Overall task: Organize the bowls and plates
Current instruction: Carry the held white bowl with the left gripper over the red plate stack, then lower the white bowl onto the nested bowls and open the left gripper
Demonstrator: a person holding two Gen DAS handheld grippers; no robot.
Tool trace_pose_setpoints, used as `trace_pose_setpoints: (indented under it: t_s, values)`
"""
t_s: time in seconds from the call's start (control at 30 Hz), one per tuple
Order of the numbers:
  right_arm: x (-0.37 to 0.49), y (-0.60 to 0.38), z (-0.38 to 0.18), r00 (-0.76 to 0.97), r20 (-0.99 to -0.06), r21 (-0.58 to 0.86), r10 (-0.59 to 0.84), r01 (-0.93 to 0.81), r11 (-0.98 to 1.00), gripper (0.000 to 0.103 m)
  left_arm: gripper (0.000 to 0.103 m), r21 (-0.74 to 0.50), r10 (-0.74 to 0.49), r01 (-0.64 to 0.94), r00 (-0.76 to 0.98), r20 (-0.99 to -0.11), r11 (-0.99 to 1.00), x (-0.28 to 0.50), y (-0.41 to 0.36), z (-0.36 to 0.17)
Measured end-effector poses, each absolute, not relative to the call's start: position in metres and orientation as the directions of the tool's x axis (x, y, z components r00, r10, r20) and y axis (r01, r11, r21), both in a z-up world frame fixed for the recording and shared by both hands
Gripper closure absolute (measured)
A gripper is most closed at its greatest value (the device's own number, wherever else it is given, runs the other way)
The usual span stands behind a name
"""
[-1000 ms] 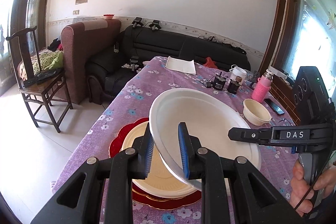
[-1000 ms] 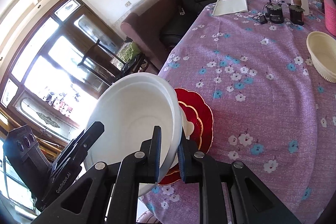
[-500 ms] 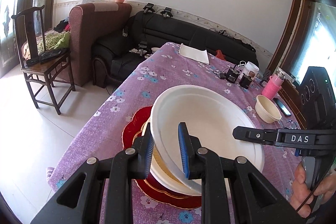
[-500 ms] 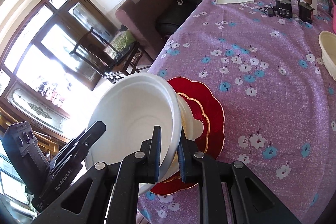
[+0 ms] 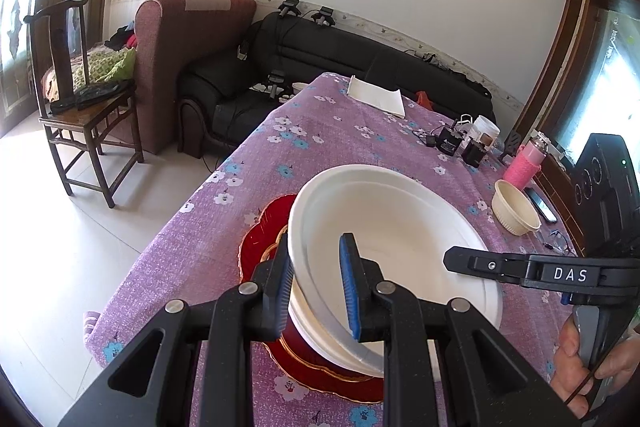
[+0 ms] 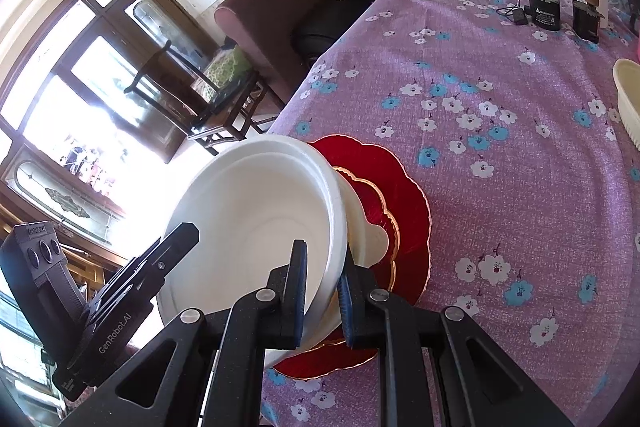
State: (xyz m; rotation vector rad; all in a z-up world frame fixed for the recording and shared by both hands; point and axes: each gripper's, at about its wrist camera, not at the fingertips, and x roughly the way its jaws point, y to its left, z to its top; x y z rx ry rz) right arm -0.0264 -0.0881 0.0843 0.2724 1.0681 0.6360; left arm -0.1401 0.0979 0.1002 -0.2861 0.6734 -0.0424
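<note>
White bowl (image 5: 400,227), large and shallow, is held tilted over a stack of plates at the near edge of the surface (image 5: 320,131), which carries a purple flowered cloth. In the left wrist view, the left gripper (image 5: 316,287) has its jaws closed on the bowl's near rim, one blue-padded finger outside the wall and one inside. The right gripper (image 5: 520,269) reaches in from the right side onto the opposite rim. Under the bowl lie a cream plate (image 5: 320,339) and a red scalloped plate (image 5: 260,247) with gold edging. A small cream bowl (image 5: 514,209) stands well apart to the right, near a pink bottle (image 5: 524,167). In the right wrist view, the right gripper (image 6: 322,291) has its jaws closed on the white bowl's (image 6: 256,223) rim, one finger inside and one outside. The left gripper (image 6: 132,291) enters from the lower left. The red scalloped plate (image 6: 400,195) and the cream plate (image 6: 372,239) show beside the bowl's right edge.
</note>
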Motion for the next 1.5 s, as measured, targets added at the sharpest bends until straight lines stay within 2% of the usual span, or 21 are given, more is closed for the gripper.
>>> trace_pose_setpoints:
  t_s: [0.1, 0.43, 1.0, 1.1, 1.17, 1.5]
  values:
    - [-0.026, -0.087, 0.084, 0.326, -0.731, 0.494, 0.600, -0.354, 0.794, 0.085, 0.082, -0.274, -0.129, -0.054, 0.783, -0.608, 0.960, -0.140, 0.098, 0.100]
    - [-0.030, -0.086, 0.092, 0.347, -0.732, 0.466, 0.587, -0.374, 0.802, 0.070, 0.082, -0.279, -0.123, -0.066, 0.784, -0.608, 0.958, -0.138, 0.105, 0.100]
    - [-0.035, -0.099, 0.100, 0.369, -0.714, 0.468, 0.594, -0.379, 0.798, 0.067, 0.080, -0.275, -0.114, -0.069, 0.795, -0.596, 0.959, -0.142, 0.103, 0.108]
    - [-0.037, -0.104, 0.101, 0.376, -0.709, 0.472, 0.597, -0.375, 0.798, 0.067, 0.074, -0.276, -0.109, -0.075, 0.797, -0.594, 0.958, -0.143, 0.103, 0.110]
    - [-0.038, -0.108, 0.103, 0.381, -0.704, 0.476, 0.599, -0.374, 0.796, 0.067, 0.063, -0.281, -0.109, -0.078, 0.799, -0.592, 0.957, -0.145, 0.102, 0.111]
    - [-0.041, -0.144, 0.112, 0.423, -0.671, 0.501, 0.609, -0.348, 0.793, 0.063, 0.050, -0.259, -0.104, -0.051, 0.828, -0.551, 0.964, -0.159, 0.084, 0.135]
